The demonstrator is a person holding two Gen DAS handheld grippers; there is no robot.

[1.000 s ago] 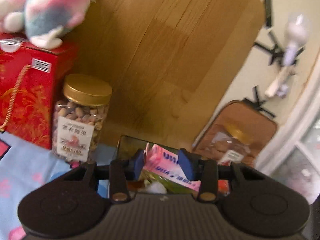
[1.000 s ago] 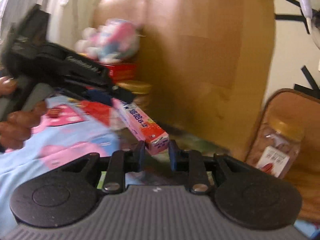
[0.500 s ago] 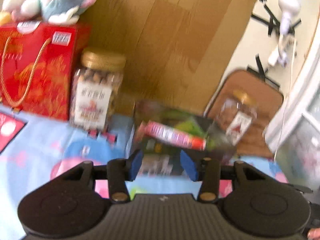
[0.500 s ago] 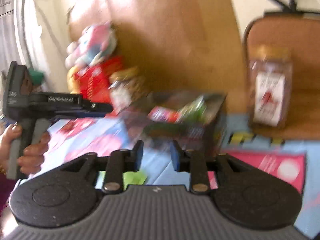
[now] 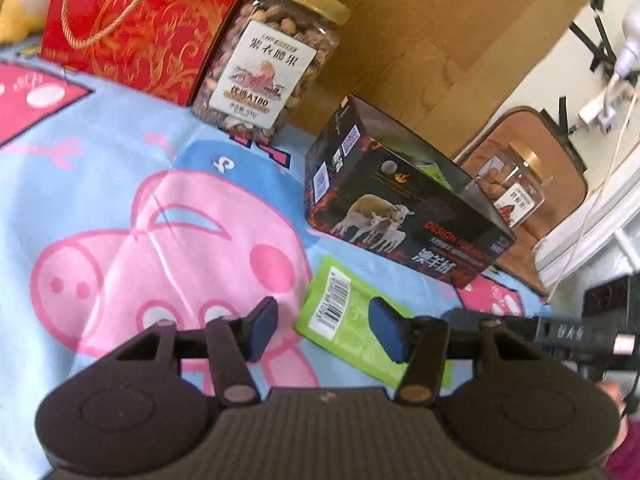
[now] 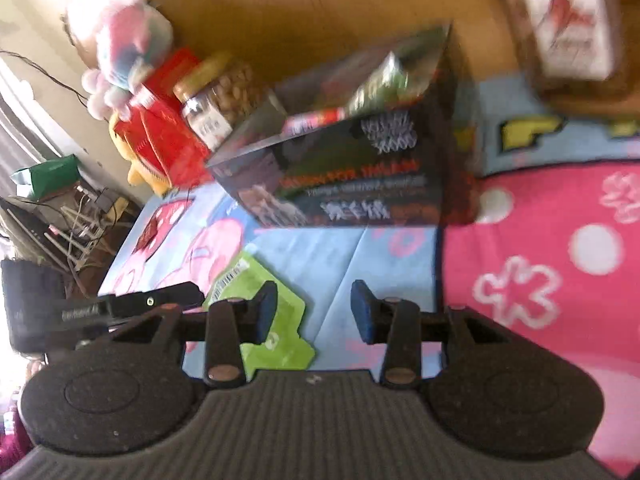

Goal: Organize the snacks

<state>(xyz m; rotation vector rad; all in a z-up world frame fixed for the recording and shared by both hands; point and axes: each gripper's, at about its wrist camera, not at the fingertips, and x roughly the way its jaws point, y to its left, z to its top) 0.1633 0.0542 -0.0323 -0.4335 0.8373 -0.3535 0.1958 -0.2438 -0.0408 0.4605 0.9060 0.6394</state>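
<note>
A black open-topped box (image 5: 404, 216) with a sheep picture stands on the cartoon blanket; it also shows in the right wrist view (image 6: 352, 176) with a pink snack box (image 6: 316, 120) and green packets inside. A flat green snack packet (image 5: 348, 320) lies on the blanket in front of the box, also in the right wrist view (image 6: 260, 312). My left gripper (image 5: 326, 332) is open and empty, low over the packet's left part. My right gripper (image 6: 314, 312) is open and empty, just right of the packet.
A nut jar with a gold lid (image 5: 272, 60) and a red gift box (image 5: 132, 20) stand at the back left. A second jar (image 5: 512, 184) sits on a brown board at the right. A cardboard sheet (image 5: 440, 40) leans behind. A plush toy (image 6: 124, 48) sits on the gift box.
My left gripper let go of the pink snack box, which now lies in the black box. Both grippers pulled back and dropped low toward the green packet. The right jaws opened wider.
</note>
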